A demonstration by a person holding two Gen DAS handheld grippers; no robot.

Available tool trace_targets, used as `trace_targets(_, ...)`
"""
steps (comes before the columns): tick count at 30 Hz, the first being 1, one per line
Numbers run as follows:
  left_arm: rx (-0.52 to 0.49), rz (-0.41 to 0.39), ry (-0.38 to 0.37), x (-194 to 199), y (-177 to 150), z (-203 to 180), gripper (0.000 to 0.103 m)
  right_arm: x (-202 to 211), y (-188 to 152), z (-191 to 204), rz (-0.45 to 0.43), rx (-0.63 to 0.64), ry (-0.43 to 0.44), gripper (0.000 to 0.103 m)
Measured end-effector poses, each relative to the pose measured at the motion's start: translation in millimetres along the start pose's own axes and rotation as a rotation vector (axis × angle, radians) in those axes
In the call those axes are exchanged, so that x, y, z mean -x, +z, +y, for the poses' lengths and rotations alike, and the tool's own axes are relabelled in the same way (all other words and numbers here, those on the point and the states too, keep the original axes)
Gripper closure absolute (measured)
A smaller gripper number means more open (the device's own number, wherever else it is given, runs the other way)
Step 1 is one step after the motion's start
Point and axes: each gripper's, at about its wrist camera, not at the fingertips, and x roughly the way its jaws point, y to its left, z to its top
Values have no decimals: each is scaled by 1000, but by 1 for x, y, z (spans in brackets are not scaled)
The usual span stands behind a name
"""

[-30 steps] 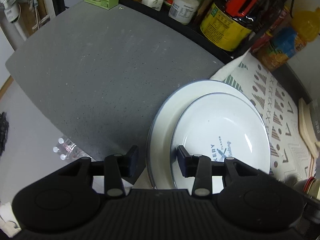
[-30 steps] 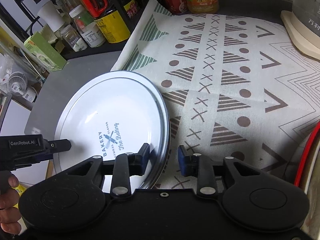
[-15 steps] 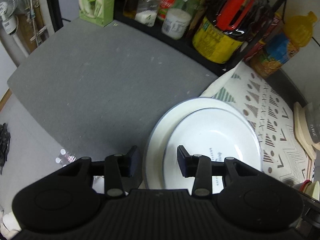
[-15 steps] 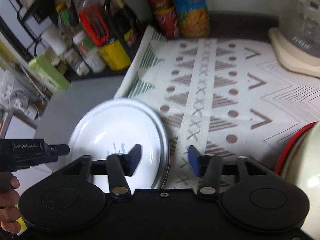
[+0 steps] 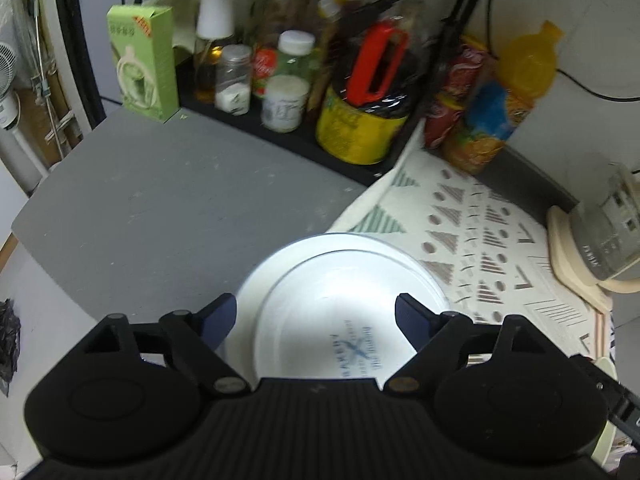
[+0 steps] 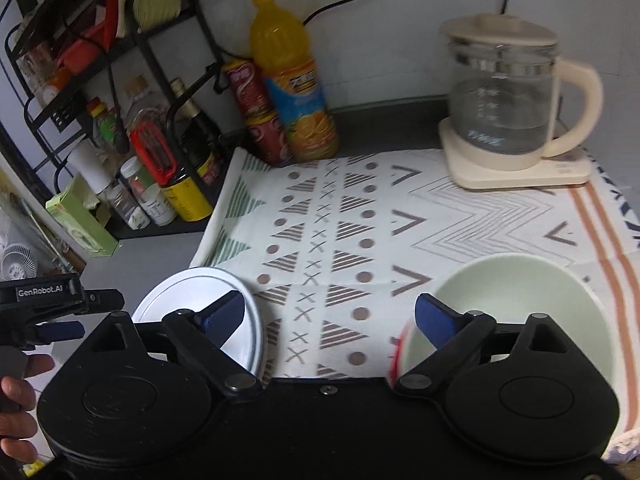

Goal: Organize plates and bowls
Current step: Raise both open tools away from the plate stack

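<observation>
Two white plates are stacked where the grey counter meets the patterned cloth: a smaller plate (image 5: 336,320) with blue "BAKERY" print lies on a larger plate (image 5: 248,300). My left gripper (image 5: 316,318) hovers above them with its jaws opening; its pads are clear of the plates and hold nothing. In the right wrist view the plates (image 6: 192,296) lie at the lower left and a pale green bowl (image 6: 528,304) sits on the cloth at the lower right. My right gripper (image 6: 330,316) hangs over the cloth between them with its jaws opening and nothing between them.
A black rack (image 5: 280,128) of bottles and jars lines the back, with a green box (image 5: 144,60) at its left end. A juice bottle (image 6: 292,80) and red cans (image 6: 256,112) stand in the corner. A glass kettle (image 6: 504,96) sits on the cloth (image 6: 400,232). A hand (image 6: 16,396) holds the left tool.
Both grippers have lifted up and back from the plates and spread their jaws wide. The plates stay stacked in place. The bowl and kettle have come into the right view.
</observation>
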Motion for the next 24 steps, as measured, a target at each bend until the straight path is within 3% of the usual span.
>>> trace_targets(10, -114, -14, -41, 26, -9, -40, 17, 38, -9, -27, -79, -84, -33, 3)
trace_targets(24, -214, -3, -125, 43, -33, -82, 17, 81, -34, -62, -124, -149, -109, 1)
